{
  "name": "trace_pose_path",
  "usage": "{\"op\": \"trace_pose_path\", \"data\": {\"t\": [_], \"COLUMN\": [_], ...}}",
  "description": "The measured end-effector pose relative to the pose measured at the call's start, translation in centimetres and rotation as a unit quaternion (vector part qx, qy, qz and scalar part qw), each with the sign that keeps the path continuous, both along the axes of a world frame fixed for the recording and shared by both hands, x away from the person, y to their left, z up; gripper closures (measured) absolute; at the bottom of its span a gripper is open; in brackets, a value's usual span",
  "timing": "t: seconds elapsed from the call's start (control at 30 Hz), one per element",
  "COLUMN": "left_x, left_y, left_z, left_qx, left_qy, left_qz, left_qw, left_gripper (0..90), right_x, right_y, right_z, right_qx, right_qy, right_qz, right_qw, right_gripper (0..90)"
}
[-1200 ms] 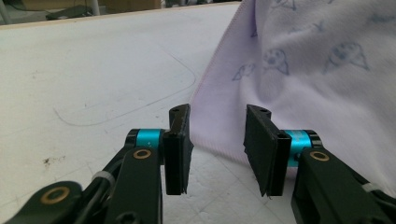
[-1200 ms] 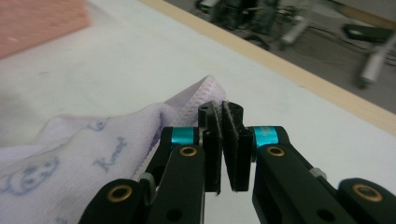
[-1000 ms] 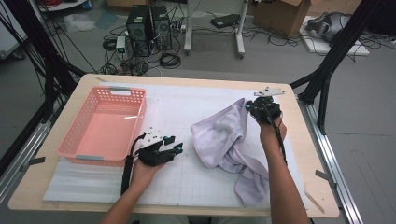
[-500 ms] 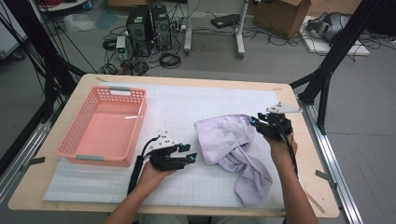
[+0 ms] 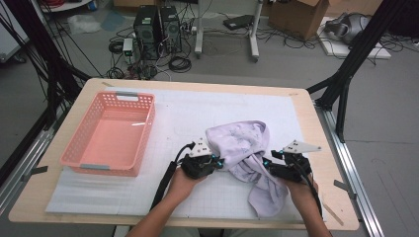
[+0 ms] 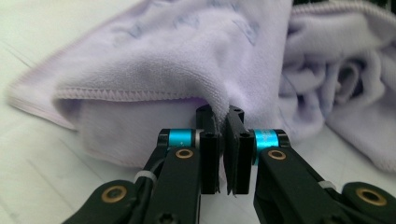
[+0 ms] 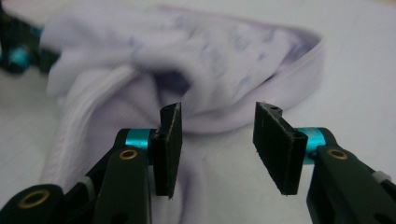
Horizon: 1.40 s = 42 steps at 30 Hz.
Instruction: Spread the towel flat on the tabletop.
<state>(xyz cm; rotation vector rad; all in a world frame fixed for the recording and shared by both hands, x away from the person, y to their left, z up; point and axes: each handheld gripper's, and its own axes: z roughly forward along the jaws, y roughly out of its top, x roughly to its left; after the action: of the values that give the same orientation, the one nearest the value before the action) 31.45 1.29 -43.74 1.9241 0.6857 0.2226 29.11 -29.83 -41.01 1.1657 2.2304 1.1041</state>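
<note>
Towel (image 5: 240, 148), lilac, lies crumpled on the white mat (image 5: 197, 113), right of the pink basket (image 5: 111, 133); left gripper (image 5: 217, 162) at its left edge, right gripper (image 5: 267, 165) at its right.

Left gripper view: jaws have just closed, pinching a towel fold.

Right gripper view: jaws have just opened, nothing between them, towel just beyond.

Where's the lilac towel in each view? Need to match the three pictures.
High view: towel crumpled right of centre on the white mat, between the left gripper and the right gripper.
Left gripper view: towel spans the upper frame; the shut jaws pinch a fold of it.
Right gripper view: towel lies across the upper frame, beyond the open jaws.
Shared landmark: the towel's stitched hem.
</note>
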Motion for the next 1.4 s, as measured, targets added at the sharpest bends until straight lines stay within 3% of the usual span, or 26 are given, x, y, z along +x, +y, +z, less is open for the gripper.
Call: {"op": "trace_pose_path", "data": {"t": [0.17, 0.23, 0.27, 0.3, 0.37, 0.43, 0.47, 0.5, 0.6, 0.67, 0.7, 0.9, 0.97, 1.0, 1.07, 1.13, 1.27, 1.3, 1.33, 1.37, 1.4], "left_x": [1.8, 2.6, 3.1, 3.9, 4.3, 5.3, 5.3, 6.0, 6.9, 7.2, 7.7, 8.5, 8.5, 8.4, 8.3, 7.8, 7.0, 6.3, 6.3, 5.8, 5.8], "left_y": [1.8, 2.9, 3.4, 4.3, 4.7, 5.5, 5.5, 5.9, 6.3, 6.4, 6.7, 7.4, 7.2, 7.1, 7.0, 6.7, 6.4, 6.1, 6.1, 5.7, 5.7], "left_z": [1.7, 2.3, 2.6, 2.8, 2.8, 2.6, 2.6, 2.3, 2.0, 1.9, 1.7, 1.3, 1.0, 1.1, 1.2, 1.7, 2.3, 2.5, 2.5, 2.6, 2.6], "left_qx": [-0.001, -0.007, -0.01, -0.017, -0.011, -0.003, -0.003, 0.0, 0.009, 0.011, 0.015, 0.01, 0.008, 0.004, -0.002, -0.012, -0.012, -0.014, -0.014, -0.007, -0.007], "left_qy": [-0.015, -0.017, -0.016, -0.016, -0.014, -0.007, -0.007, -0.004, -0.007, -0.002, -0.004, -0.003, 0.004, 0.004, 0.005, 0.001, -0.007, -0.009, -0.009, -0.001, -0.001], "left_qz": [0.037, 0.06, 0.069, 0.091, 0.097, 0.119, 0.119, 0.133, 0.155, 0.159, 0.171, 0.198, 0.191, 0.19, 0.191, 0.174, 0.151, 0.131, 0.131, 0.099, 0.099], "left_qw": [0.9992, 0.9981, 0.9975, 0.9956, 0.9951, 0.9929, 0.9929, 0.9911, 0.9879, 0.9872, 0.9852, 0.9802, 0.9815, 0.9817, 0.9816, 0.9846, 0.9884, 0.9912, 0.9912, 0.9951, 0.9951], "left_gripper": [85.4, 85.4, 85.4, 85.3, 85.4, 85.4, 85.3, 85.3, 85.3, 85.3, 85.3, 85.2, 83.1, 75.9, 59.5, 51.9, 46.4, 46.7, 48.2, 50.3, 53.4], "right_x": [-0.1, 0.2, 0.2, 0.2, 0.0, -0.6, -0.6, -1.5, -3.1, -4.3, -5.0, -8.2, -8.4, -8.2, -7.6, -6.7, -4.3, -3.7, -3.0, -2.3, -1.7], "right_y": [1.0, 1.7, 1.7, 2.1, 2.1, 2.3, 2.3, 2.4, 2.4, 2.4, 2.4, 1.5, 0.9, 0.3, -0.8, -1.7, -2.4, -2.4, -2.4, -2.4, -2.5], "right_z": [-1.4, -2.1, -2.1, -2.5, -2.5, -2.3, -2.3, -2.1, -1.8, -1.6, -1.5, -0.4, 0.1, 0.4, 1.3, 2.0, 2.6, 2.7, 2.7, 2.7, 2.7], "right_qx": [0.008, 0.007, 0.007, -0.002, 0.009, 0.003, 0.003, -0.003, -0.008, -0.012, -0.014, -0.024, -0.02, -0.019, -0.024, -0.027, -0.009, -0.011, -0.02, -0.04, -0.062], "right_qy": [0.026, 0.053, 0.053, 0.077, 0.086, 0.085, 0.085, 0.085, 0.086, 0.087, 0.088, 0.093, 0.085, 0.08, 0.057, 0.035, 0.003, -0.006, -0.011, -0.012, -0.009], "right_qz": [0.019, 0.031, 0.031, 0.043, 0.053, 0.064, 0.064, 0.082, 0.101, 0.113, 0.118, 0.142, 0.127, 0.106, 0.057, 0.024, 0.014, 0.006, -0.006, -0.018, -0.032], "right_qw": [0.9994, 0.9981, 0.9981, 0.9961, 0.9948, 0.9943, 0.9943, 0.993, 0.9911, 0.9897, 0.9891, 0.9852, 0.988, 0.991, 0.9964, 0.9988, 0.9999, 0.9999, 0.9997, 0.999, 0.9975], "right_gripper": [51.5, 58.4, 58.4, 71.3, 83.8, 85.8, 85.8, 86.3, 86.5, 86.5, 86.6, 85.9, 77.6, 71.1, 67.6, 64.7, 60.6, 60.0, 60.7, 61.1, 61.4]}}
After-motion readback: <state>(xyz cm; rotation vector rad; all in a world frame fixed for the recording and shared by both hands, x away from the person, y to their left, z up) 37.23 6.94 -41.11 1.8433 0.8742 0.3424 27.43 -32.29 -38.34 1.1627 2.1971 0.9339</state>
